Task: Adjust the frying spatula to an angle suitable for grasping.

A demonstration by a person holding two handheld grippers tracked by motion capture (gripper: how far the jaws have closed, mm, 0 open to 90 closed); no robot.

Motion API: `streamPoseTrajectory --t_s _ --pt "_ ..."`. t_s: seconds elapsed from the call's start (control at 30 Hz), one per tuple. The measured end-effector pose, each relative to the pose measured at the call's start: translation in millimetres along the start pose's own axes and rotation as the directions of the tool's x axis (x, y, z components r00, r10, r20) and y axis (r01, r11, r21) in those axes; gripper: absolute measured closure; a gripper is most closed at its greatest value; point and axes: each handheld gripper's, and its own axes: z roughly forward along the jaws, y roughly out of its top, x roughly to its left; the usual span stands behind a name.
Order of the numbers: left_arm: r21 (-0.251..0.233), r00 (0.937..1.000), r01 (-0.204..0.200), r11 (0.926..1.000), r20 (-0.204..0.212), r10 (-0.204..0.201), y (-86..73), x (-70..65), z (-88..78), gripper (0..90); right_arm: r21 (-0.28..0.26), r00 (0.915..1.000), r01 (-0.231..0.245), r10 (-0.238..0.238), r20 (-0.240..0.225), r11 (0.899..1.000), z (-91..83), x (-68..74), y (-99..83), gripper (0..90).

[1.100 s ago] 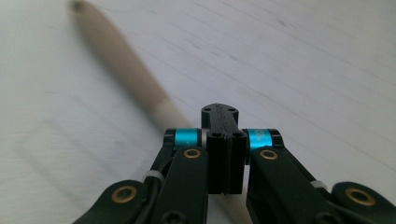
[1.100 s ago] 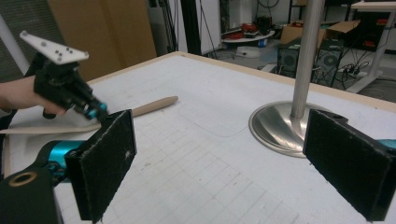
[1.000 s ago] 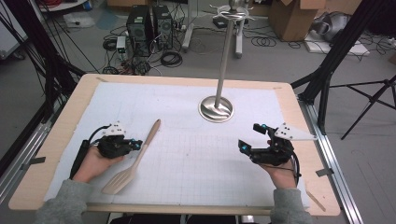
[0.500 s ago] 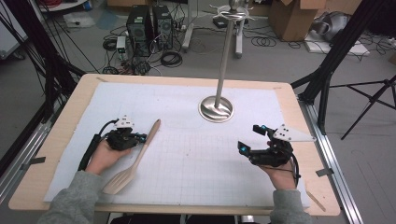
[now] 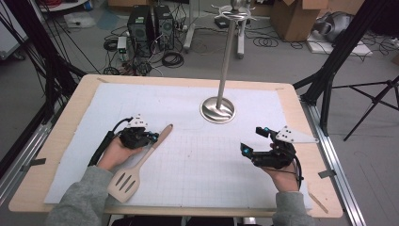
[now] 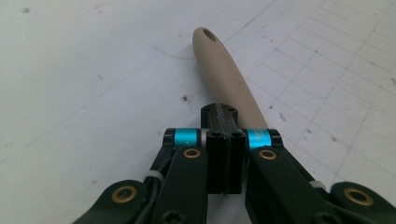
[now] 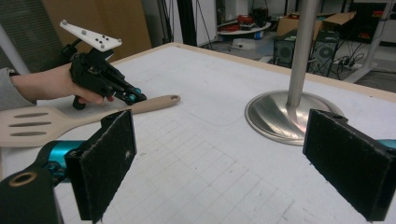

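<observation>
A beige slotted spatula (image 5: pixel 141 162) lies on the white mat, blade toward the front edge, handle pointing away and to the right. My left gripper (image 5: pixel 153 137) is shut, its jaws pressed together with nothing between them. In the left gripper view the tip (image 6: pixel 223 114) sits right over the spatula handle (image 6: pixel 224 70), which runs on past it to the hanging hole. My right gripper (image 5: pixel 252 140) rests at the right of the mat, open. In the right gripper view its pads stand wide apart (image 7: pixel 219 158) and look toward the spatula (image 7: pixel 32 123) and the left gripper (image 7: pixel 135 97).
A steel stand (image 5: pixel 217 109) with a round base and a tall pole rises at the back middle of the mat (image 5: pixel 197 160); its base (image 7: pixel 285 114) lies ahead of the right gripper. Wooden table edges frame the mat. Cables and boxes lie on the floor beyond.
The left hand has slid right across the mat until its shut gripper reached the spatula handle. The spatula and the right gripper have stayed put.
</observation>
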Motion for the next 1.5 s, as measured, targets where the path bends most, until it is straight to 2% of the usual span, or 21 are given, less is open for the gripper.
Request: streamPoseTrajectory --t_s 0.17,0.2,0.23,0.3,0.43,0.47,0.57,0.63,0.77,1.0,1.07,1.17,1.23,1.3,1.43,1.47,1.5 --pt "-0.006 0.9994 -0.02 0.9998 0.028 0.02 1.8 -3.7 3.3 90.0 0.004 1.0 -0.004 0.004 0.004 1.0 -1.0 -0.1 -1.2 8.3" --pt "-0.007 0.9989 -0.034 0.9994 0.032 0.034 1.6 -2.9 2.3 90.0 0.005 1.0 -0.001 0.001 0.004 1.0 -1.0 -0.3 -1.4 8.3" --pt "-0.004 0.9987 -0.047 0.9989 0.018 0.047 1.8 -2.1 0.6 89.9 0.004 1.0 0.003 -0.003 0.006 1.0 -0.7 -0.7 -1.6 8.3" --pt "-0.012 0.9997 -0.022 0.9997 0.007 0.022 4.5 0.3 -8.3 89.9 0.004 1.0 0.001 -0.001 0.004 1.0 -1.0 -1.3 -2.0 8.3" --pt "-0.037 0.9992 -0.038 0.9986 0.01 0.038 12.2 -8.6 -29.6 89.9 -0.001 0.9999 -0.006 0.006 0.009 1.0 -2.6 -3.0 -2.7 8.3" --pt "-0.031 0.9992 -0.038 0.9988 0.012 0.038 13.2 -12.0 -33.2 89.8 -0.003 1.0 -0.005 0.005 0.008 1.0 -3.0 -3.5 -2.9 8.3" --pt "-0.012 0.9972 -0.071 0.9974 0.021 0.071 12.4 -27.4 -47.6 89.8 -0.001 0.9998 -0.017 0.017 0.004 1.0 -4.3 -2.8 -3.2 8.3" --pt "-0.005 0.9957 -0.081 0.9967 0.045 0.082 11.9 -33.5 -52.8 89.8 -0.011 0.9998 -0.018 0.018 0.0 1.0 -5.1 -2.6 -2.9 8.3" --pt "0.016 0.9933 -0.097 0.9952 0.065 0.095 11.2 -41.9 -53.9 89.8 -0.017 0.9999 -0.015 0.015 -0.005 1.0 -4.2 -1.5 -2.0 8.3" --pt "0.084 0.9905 -0.098 0.9917 0.105 0.089 8.5 -47.8 -50.9 89.8 -0.015 0.9998 -0.021 0.021 -0.006 1.0 -4.3 -3.7 -2.3 8.3" --pt "0.114 0.9876 -0.11 0.9874 0.125 0.095 6.6 -50.8 -48.7 89.8 -0.018 0.9998 -0.02 0.019 -0.007 1.0 -4.7 -3.7 -2.2 8.3" --pt "0.159 0.9872 -0.12 0.9799 0.123 0.101 4.8 -53.4 -43.8 89.7 -0.019 0.9998 -0.02 0.019 -0.007 1.0 -4.7 -3.4 -2.1 8.3" --pt "0.198 0.9866 -0.134 0.9709 0.119 0.112 3.4 -53.9 -40.8 89.7 -0.015 0.9998 -0.019 0.019 -0.01 1.0 -4.2 -2.8 -2.2 8.3" --pt "0.255 0.9851 -0.161 0.9536 0.101 0.139 -0.3 -53.8 -37.1 89.7 -0.014 0.9998 -0.016 0.016 -0.008 1.0 -3.8 -2.7 -2.2 8.3" --pt "0.256 0.9831 -0.175 0.9506 0.098 0.155 -2.2 -52.9 -38.5 89.8 -0.014 0.9998 -0.018 0.018 -0.008 1.0 -4.0 -3.1 -2.4 8.3" --pt "0.263 0.9811 -0.189 0.9461 0.091 0.171 -2.3 -52.6 -39.4 89.8 -0.014 0.9998 -0.02 0.02 -0.009 1.0 -4.2 -3.0 -2.3 8.3" --pt "0.261 0.9817 -0.186 0.9471 0.088 0.169 -2.9 -52.5 -39.9 89.8 -0.016 0.9998 -0.019 0.019 -0.006 1.0 -4.7 -3.2 -2.2 8.3"
